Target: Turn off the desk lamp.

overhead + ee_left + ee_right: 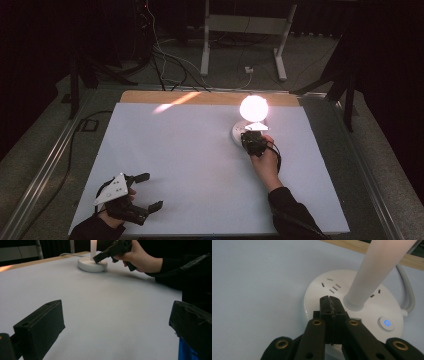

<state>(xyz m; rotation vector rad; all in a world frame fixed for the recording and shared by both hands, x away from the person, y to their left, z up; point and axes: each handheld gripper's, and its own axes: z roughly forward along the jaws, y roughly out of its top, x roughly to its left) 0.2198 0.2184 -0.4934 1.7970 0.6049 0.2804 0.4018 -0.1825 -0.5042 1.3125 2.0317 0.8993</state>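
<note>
A white round lamp base [352, 307] with socket slots and a lit blue power button [386, 323] stands at the far middle of the white table [200, 165]. A pale stem [374, 270] rises from it to a glowing bulb [253, 107]. My right gripper [329, 299] is shut with nothing between its jaws; its tips rest on or just over the base beside the stem. In the left gripper view the same right gripper [98, 258] touches the base [92, 265]. My left gripper [145, 192] lies open at the near left, nothing between its fingers [40, 327].
A grey cord [408, 290] leaves the base toward the wooden strip [210, 97] at the table's far edge. Beyond it are cables and a white stand's legs [242, 40] on the floor. Metal rails run along both sides of the table.
</note>
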